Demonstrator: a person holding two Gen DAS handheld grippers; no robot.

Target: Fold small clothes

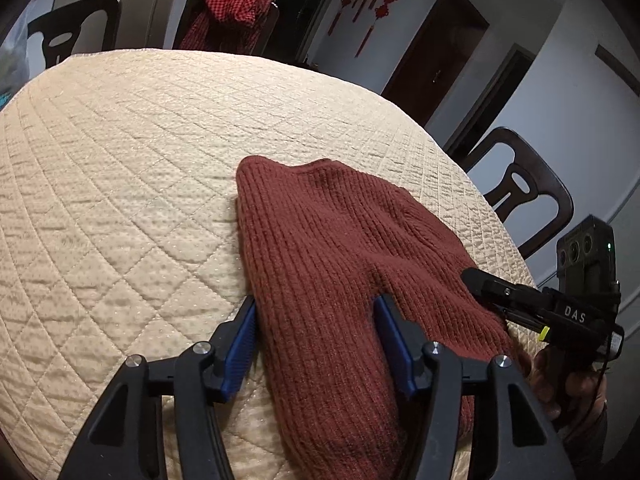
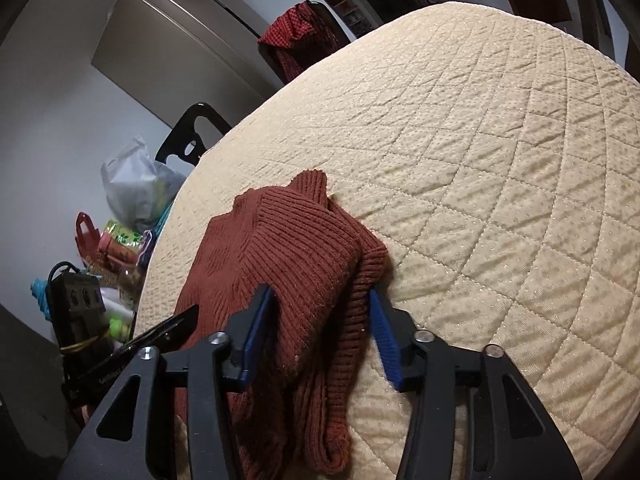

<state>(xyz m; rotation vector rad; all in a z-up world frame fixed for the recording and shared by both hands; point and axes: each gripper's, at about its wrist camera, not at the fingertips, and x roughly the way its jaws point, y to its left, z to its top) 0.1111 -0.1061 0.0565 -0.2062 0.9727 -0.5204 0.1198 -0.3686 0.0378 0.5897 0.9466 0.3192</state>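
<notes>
A rust-red ribbed knit sweater (image 1: 332, 232) lies partly folded on the cream quilted table cover (image 1: 120, 160), near its front edge. My left gripper (image 1: 316, 300) stands open astride the sweater's near end; one blue pad is at its left edge and the other rests on the cloth. In the right wrist view a bunched fold of the sweater (image 2: 304, 248) fills the gap of my right gripper (image 2: 320, 292), and both blue pads touch it. The right gripper (image 1: 492, 292) also shows at the sweater's right edge. The left gripper (image 2: 176, 324) shows at the sweater's left side.
Dark wooden chairs (image 1: 516, 196) ring the table, one with a red checked cloth (image 1: 228, 12) draped over it. Left of the table stand a plastic bag (image 2: 132, 184) and colourful packages (image 2: 112, 248). The quilted cover (image 2: 480, 160) stretches wide beyond the sweater.
</notes>
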